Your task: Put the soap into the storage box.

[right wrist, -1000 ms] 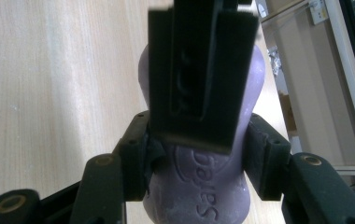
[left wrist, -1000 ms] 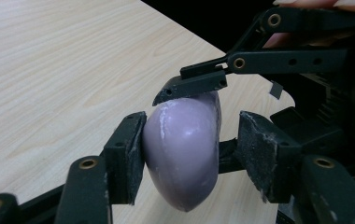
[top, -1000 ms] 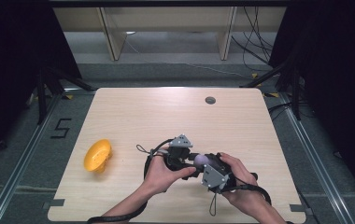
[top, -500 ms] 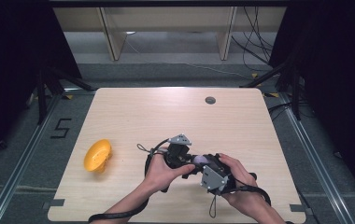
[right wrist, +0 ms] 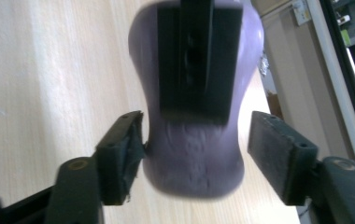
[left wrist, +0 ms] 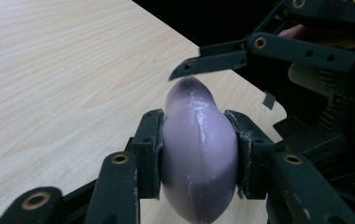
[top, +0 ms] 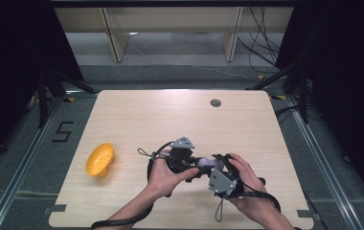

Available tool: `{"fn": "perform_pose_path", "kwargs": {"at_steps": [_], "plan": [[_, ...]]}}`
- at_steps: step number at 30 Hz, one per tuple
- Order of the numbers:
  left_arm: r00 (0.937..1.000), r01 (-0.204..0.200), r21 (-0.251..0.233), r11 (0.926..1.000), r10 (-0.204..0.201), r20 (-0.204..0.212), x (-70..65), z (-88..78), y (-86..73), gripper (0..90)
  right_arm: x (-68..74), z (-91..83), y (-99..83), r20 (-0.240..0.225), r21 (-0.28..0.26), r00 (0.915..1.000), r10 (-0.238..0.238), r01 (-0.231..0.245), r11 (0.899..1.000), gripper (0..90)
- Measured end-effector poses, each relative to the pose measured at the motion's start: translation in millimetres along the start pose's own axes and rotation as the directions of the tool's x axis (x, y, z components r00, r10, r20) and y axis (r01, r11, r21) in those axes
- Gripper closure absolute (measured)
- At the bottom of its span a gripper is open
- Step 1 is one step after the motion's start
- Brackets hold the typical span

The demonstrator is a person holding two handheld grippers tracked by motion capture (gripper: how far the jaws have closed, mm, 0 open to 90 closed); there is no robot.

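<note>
A smooth purple eggplant-shaped piece (left wrist: 199, 158) hangs just above the table, and my left gripper (left wrist: 198, 156) has just closed, its pads pressing both of the piece's sides. From the opposite side my right gripper (right wrist: 199, 156) surrounds the same piece (right wrist: 192, 177). Its jaws have just been opening: the right pad (right wrist: 278, 154) stands clear of the piece, the left pad (right wrist: 124, 149) sits at its edge. In the high view both hands meet at the front middle of the table, with the left gripper (top: 195, 165), the right gripper (top: 209, 168) and the purple piece (top: 204, 164) between them.
An orange bowl-like shell (top: 100, 159) lies near the table's left edge. A small dark round disc (top: 215, 102) sits at the far side of the wooden table (top: 137, 115). Cables trail from both grippers over the front edge.
Both hands stay at the same spot at the front middle. The grey plate on the left gripper has shifted slightly; the purple piece remains between the two grippers.
</note>
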State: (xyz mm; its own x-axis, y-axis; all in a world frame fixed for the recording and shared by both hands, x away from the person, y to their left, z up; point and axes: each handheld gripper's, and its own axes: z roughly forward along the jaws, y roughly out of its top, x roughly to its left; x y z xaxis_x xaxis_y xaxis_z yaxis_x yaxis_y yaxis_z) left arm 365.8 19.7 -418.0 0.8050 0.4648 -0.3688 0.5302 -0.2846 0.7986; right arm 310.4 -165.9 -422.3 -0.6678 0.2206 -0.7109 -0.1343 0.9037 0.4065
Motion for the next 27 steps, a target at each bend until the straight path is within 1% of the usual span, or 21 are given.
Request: {"fn": "perform_pose_path", "kwargs": {"at_steps": [1,2,3,4,5,6,7,9,11,13,14,15,16,17,18,19,21,23,24,25,27], "plan": [[1.0000,-0.006,-0.002,1.0000,0.006,0.001,0.9,-0.8,0.3,58.6,-1.1,-0.9,-1.1,0.005,0.006,1.0000,-0.006,0.006,1.000,33.4],[0.9999,-0.006,-0.002,1.0000,0.006,-0.012,0.4,-1.8,0.5,58.6,0.9,-3.3,-2.5,0.006,0.027,0.9993,0.037,-0.037,0.999,33.2],[0.9998,-0.015,-0.004,0.9999,0.015,-0.010,0.7,-2.8,0.9,58.6,0.8,-4.2,-3.6,0.010,0.019,0.9993,0.035,-0.035,0.999,32.8],[0.9997,-0.015,-0.009,0.9998,0.015,-0.016,0.3,-3.5,0.9,58.6,-3.1,-4.7,-5.0,0.029,-0.001,0.9989,-0.037,0.037,0.999,32.7],[0.9998,-0.013,-0.004,0.9999,0.013,-0.016,0.4,-4.8,1.0,58.6,-3.2,-6.8,-6.5,0.029,0.001,0.9992,-0.029,0.029,1.000,32.5],[0.9996,-0.024,-0.008,0.9997,0.024,-0.018,0.5,-5.6,1.0,58.6,-2.2,-9.3,-8.5,0.030,0.007,0.9995,-0.010,0.010,1.000,32.2],[0.9992,-0.024,-0.012,0.9996,0.023,-0.032,-0.4,-6.1,0.8,58.6,-2.4,-11.3,-10.9,0.035,0.006,0.9994,-0.003,0.003,1.000,31.9],[0.9972,-0.055,-0.006,0.9985,0.055,-0.050,-0.1,-8.1,0.4,58.6,0.7,-15.3,-16.2,0.032,0.002,0.9983,0.049,-0.049,0.999,31.5],[0.9975,-0.052,-0.005,0.9986,0.052,-0.048,0.4,-9.7,-0.7,58.7,1.6,-18.2,-23.4,0.027,0.005,0.9973,0.068,-0.069,0.998,31.3],[0.9976,-0.042,-0.005,0.9991,0.041,-0.056,-0.1,-11.3,-1.6,58.7,2.3,-20.4,-31.3,0.035,0.013,0.9947,0.096,-0.097,0.995,31.4],[0.9969,-0.051,-0.011,0.9986,0.050,-0.061,0.0,-12.3,-2.0,58.7,4.9,-21.5,-34.4,0.033,0.027,0.9887,0.146,-0.147,0.989,31.3],[0.9953,-0.064,-0.012,0.9979,0.063,-0.073,0.2,-13.6,-2.3,58.7,4.1,-21.7,-38.7,0.030,0.025,0.9895,0.142,-0.142,0.989,31.3],[0.9952,-0.071,-0.012,0.9974,0.070,-0.067,0.8,-14.5,-2.5,58.7,5.0,-22.5,-42.2,0.035,0.035,0.9857,0.165,-0.166,0.985,31.4],[0.9937,-0.078,-0.009,0.9969,0.077,-0.082,0.3,-15.8,-2.7,58.7,5.9,-22.7,-44.6,0.029,0.035,0.9829,0.182,-0.183,0.983,31.4],[0.9946,-0.074,-0.005,0.9973,0.073,-0.074,0.5,-17.2,-2.9,58.7,6.7,-22.8,-46.3,0.024,0.028,0.9788,0.203,-0.204,0.979,31.3],[0.9931,-0.074,-0.010,0.9972,0.073,-0.092,-0.3,-18.0,-3.2,58.7,6.6,-23.1,-48.1,0.013,0.026,0.9785,0.206,-0.206,0.978,31.3],[0.9917,-0.086,-0.011,0.9963,0.084,-0.097,1.0,-19.9,-3.4,58.7,6.4,-23.2,-50.4,0.025,0.029,0.9762,0.215,-0.216,0.976,31.4],[0.9901,-0.091,-0.006,0.9959,0.089,-0.108,2.7,-22.6,-3.8,58.7,4.8,-22.8,-51.8,0.018,0.027,0.9788,0.204,-0.204,0.979,31.4],[0.9902,-0.085,-0.013,0.9963,0.083,-0.112,3.8,-23.0,-4.8,58.7,5.8,-22.7,-52.3,0.020,0.028,0.9734,0.228,-0.229,0.973,31.5],[0.9891,-0.086,-0.008,0.9962,0.085,-0.121,4.9,-24.6,-5.2,58.7,4.9,-22.2,-52.7,0.022,0.024,0.9763,0.215,-0.216,0.976,31.5],[0.9875,-0.087,-0.009,0.9961,0.085,-0.132,7.9,-26.9,-7.4,58.7,4.5,-21.7,-53.6,0.018,0.025,0.9766,0.214,-0.215,0.976,31.5]]}}
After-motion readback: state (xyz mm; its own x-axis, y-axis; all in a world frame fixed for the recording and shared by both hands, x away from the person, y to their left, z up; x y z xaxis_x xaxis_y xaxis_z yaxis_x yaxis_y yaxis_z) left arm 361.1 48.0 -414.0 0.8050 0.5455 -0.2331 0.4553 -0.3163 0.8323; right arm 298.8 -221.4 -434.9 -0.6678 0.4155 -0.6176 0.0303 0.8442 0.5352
